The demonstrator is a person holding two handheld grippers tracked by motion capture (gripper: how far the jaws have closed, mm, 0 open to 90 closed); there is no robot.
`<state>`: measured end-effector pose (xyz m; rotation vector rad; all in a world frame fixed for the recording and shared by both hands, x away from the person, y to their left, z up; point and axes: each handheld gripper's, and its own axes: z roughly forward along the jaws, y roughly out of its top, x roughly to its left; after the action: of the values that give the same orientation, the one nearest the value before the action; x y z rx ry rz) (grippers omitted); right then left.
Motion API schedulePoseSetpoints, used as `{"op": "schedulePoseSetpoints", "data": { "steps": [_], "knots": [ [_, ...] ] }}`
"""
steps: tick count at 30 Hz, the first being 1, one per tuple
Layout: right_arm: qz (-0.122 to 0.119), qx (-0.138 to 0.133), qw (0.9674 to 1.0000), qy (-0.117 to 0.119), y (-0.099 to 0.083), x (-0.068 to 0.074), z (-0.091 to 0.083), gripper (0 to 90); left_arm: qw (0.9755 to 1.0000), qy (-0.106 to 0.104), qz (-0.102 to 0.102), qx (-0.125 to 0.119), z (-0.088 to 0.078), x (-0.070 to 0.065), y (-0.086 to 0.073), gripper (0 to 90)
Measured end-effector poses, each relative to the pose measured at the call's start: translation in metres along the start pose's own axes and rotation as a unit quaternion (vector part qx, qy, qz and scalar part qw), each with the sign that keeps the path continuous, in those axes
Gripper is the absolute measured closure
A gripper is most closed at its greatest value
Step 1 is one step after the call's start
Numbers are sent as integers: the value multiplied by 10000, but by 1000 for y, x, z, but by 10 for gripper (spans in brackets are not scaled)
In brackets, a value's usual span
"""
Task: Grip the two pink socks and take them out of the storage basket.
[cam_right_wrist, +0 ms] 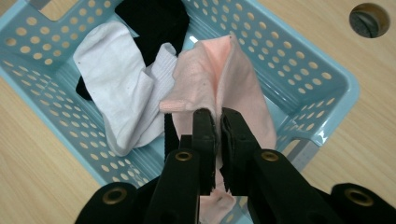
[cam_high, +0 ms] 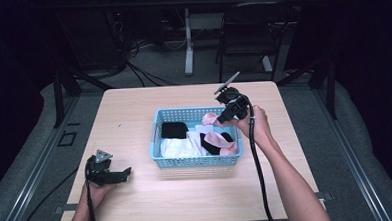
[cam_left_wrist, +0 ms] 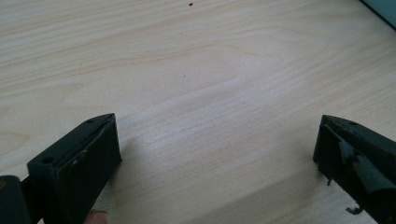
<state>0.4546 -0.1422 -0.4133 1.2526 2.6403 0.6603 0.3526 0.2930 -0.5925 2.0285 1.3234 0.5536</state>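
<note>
- Right gripper view: the right gripper (cam_right_wrist: 218, 122) has its two black jaws pinched nearly together on a fold of a pink sock (cam_right_wrist: 224, 84), which hangs over the blue basket (cam_right_wrist: 322, 88).
- High view: the right gripper (cam_high: 223, 117) holds that pink sock (cam_high: 209, 118) above the basket's (cam_high: 196, 161) far right corner, lifted clear of the pile inside.
- Left gripper view: the left gripper (cam_left_wrist: 217, 154) has its jaws spread wide with nothing between them, just bare wooden table (cam_left_wrist: 196, 70) under them.
- High view: the left gripper (cam_high: 118, 176) rests on the table (cam_high: 134, 108) near its front left corner, well apart from the basket.
- Count, as far as can be told: one basket, two grippers, one pink sock held, a second pink sock (cam_high: 220, 142) lying in the basket at the right, a white sock (cam_right_wrist: 116, 88) and black socks (cam_right_wrist: 156, 21) whose number cannot be told from the heap.
</note>
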Motion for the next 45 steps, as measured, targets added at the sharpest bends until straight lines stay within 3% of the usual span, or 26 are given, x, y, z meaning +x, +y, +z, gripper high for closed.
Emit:
{"op": "schedulePoseSetpoints", "data": {
  "steps": [18,32,45],
  "knots": [
    [-126,-295,9994,-156,-13,0,-59,844,10000,-1,3,1,0,0,0,6],
    [247,-523,9977,-356,-46,-26,-85,841,10000,0,3,1,0,0,0,6],
    [688,-442,9953,-514,-81,-56,-84,868,10000,1,4,1,0,0,0,6]
  ]
}}
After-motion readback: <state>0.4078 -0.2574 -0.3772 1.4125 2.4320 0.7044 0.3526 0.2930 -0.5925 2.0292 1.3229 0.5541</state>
